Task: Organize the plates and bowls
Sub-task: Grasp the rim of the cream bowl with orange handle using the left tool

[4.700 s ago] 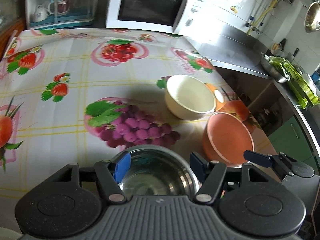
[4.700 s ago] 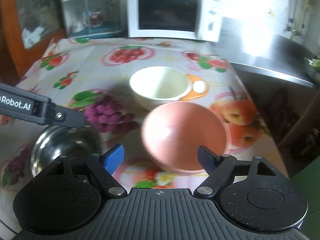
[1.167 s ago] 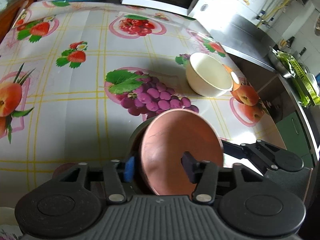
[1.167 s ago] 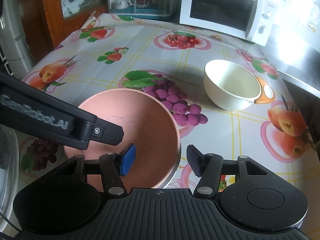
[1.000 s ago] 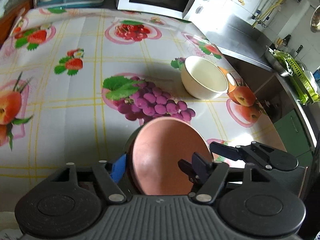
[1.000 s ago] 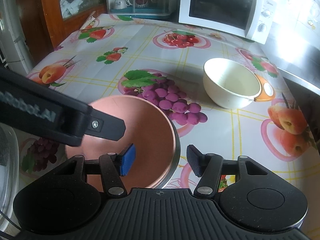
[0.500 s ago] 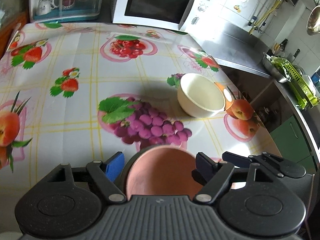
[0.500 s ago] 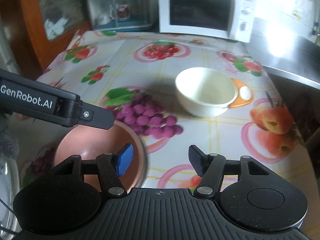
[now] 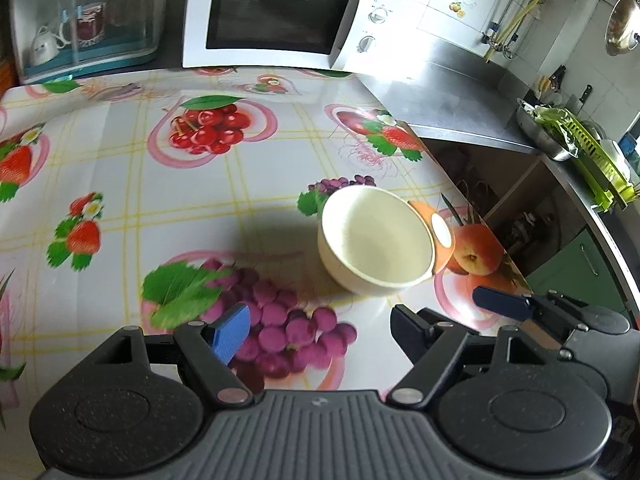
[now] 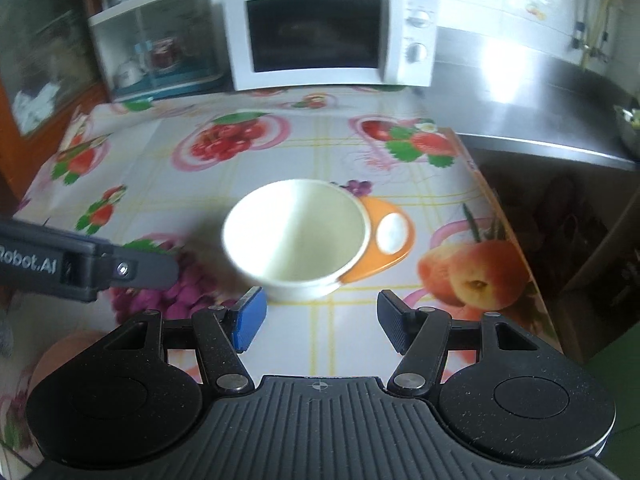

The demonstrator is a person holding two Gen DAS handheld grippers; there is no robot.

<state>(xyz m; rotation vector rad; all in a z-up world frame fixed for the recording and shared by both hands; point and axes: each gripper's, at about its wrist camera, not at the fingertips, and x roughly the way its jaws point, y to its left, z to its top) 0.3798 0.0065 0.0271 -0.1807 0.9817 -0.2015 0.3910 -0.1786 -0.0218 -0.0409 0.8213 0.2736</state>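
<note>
Both grippers have drawn back from the pink bowl (image 10: 60,350), which now shows only as a sliver at the lower left of the right wrist view, behind that gripper's housing. The right gripper (image 10: 320,314) has its jaws spread wide and holds nothing; the cream bowl (image 10: 296,236) sits upright just beyond its fingertips at the middle of the frame. The left gripper (image 9: 316,330) is likewise wide open and empty, over the grape print of the tablecloth (image 9: 120,184). Behind, along the top of both frames, stands a white microwave (image 9: 276,16).
</note>
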